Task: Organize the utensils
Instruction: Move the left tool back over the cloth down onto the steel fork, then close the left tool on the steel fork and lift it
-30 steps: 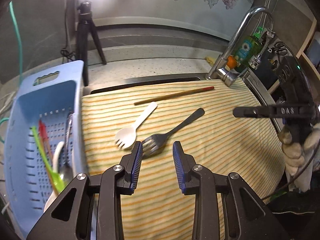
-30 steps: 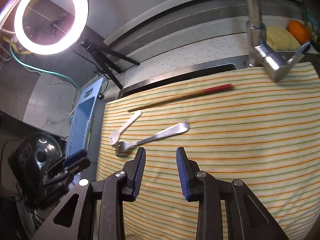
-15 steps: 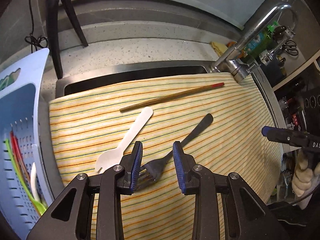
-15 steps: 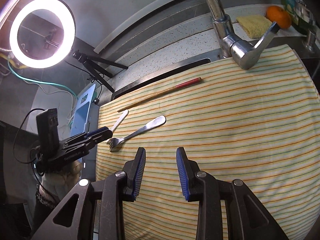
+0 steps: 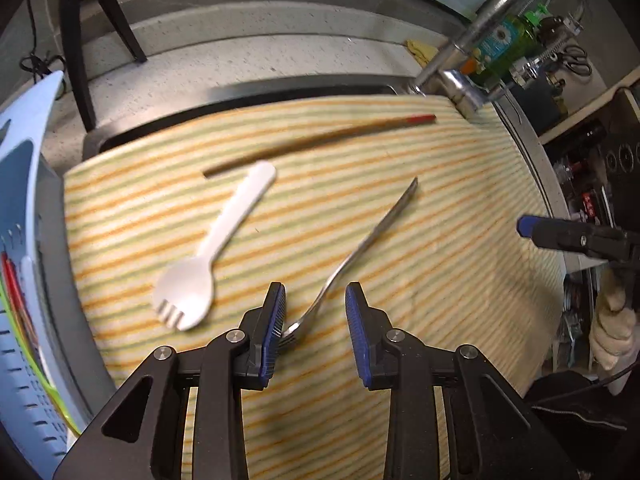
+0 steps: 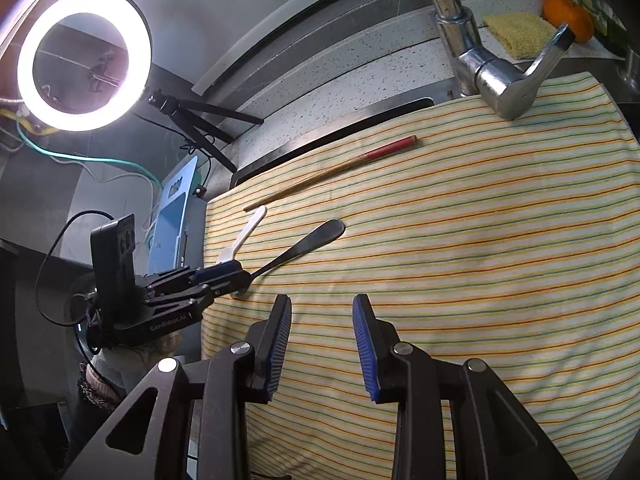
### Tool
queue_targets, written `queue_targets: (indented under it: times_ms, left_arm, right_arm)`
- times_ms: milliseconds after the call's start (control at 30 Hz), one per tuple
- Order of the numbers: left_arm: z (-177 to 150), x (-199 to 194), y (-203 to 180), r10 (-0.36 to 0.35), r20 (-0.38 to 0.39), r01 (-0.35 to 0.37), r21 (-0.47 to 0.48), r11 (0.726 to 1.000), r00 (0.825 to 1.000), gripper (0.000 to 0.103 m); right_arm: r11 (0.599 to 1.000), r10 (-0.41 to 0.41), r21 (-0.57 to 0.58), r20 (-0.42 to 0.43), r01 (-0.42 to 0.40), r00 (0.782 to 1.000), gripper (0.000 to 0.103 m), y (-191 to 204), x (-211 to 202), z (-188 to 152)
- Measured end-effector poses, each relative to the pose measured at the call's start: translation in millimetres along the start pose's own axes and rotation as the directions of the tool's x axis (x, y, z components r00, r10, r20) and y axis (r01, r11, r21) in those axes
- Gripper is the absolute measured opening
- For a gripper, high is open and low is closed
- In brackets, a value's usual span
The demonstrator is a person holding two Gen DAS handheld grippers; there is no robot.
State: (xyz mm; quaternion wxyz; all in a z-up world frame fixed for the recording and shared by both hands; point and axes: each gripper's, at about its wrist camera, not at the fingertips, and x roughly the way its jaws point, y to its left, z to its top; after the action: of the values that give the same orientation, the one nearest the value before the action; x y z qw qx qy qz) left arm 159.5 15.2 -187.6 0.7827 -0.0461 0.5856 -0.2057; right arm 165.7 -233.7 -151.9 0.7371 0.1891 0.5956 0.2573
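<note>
The left gripper (image 5: 316,322) is lowered over the metal fork (image 5: 352,256), its jaws parted and nothing yet clamped. The fork's head lies between the fingertips, close against the left pad, while the neck and handle run up and away to the right across the striped cloth (image 5: 440,280). The right gripper (image 6: 322,344) is held above bare cloth, jaws likewise parted and empty.

The fork is judged to be stiff, thin and fairly light, though heavier than the white plastic spork (image 5: 212,256) seen just left of the left finger. Polished steel is likely to be slippery, and so flat a piece on soft cloth offers little edge — the pads would probably have to press into the fabric. The narrow neck just beyond the tines looks the best place to be gripped, across its width. A chopstick (image 5: 320,144) lies further ahead, and the blue basket (image 5: 24,240) stands far to the left.
</note>
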Motion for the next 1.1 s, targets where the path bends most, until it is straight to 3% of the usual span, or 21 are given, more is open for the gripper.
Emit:
queue_targets:
  times_ms: [333, 667, 933, 1100]
  left_arm:
    - [-27.8, 6.2, -34.9, 0.035, 0.044, -0.037, 0.049, 0.998, 0.998, 0.029]
    - [-52.1, 10.9, -62.2, -0.048, 0.066, 0.045, 0.044, 0.998, 0.997, 0.030]
    - [-80.2, -11.1, -70.3, 0.086, 0.148, -0.091, 0.029, 0.995, 0.985, 0.033]
    - [-98.6, -12.8, -74.1, 0.130, 0.145, -0.137, 0.038, 0.990, 0.981, 0.033]
  right_arm:
    - [0.999, 0.032, -0.002, -0.047, -0.032, 0.998, 0.029, 10.7, 23.9, 0.1]
    - [0.999, 0.050, 0.015, -0.120, -0.049, 0.991, 0.029, 18.1, 55.7, -2.2]
    - [0.999, 0.053, 0.000, -0.195, -0.055, 0.979, 0.029, 22.9, 77.4, -6.7]
    - [0.998, 0.053, -0.020, -0.231, -0.059, 0.971, 0.029, 27.3, 87.2, -11.9]
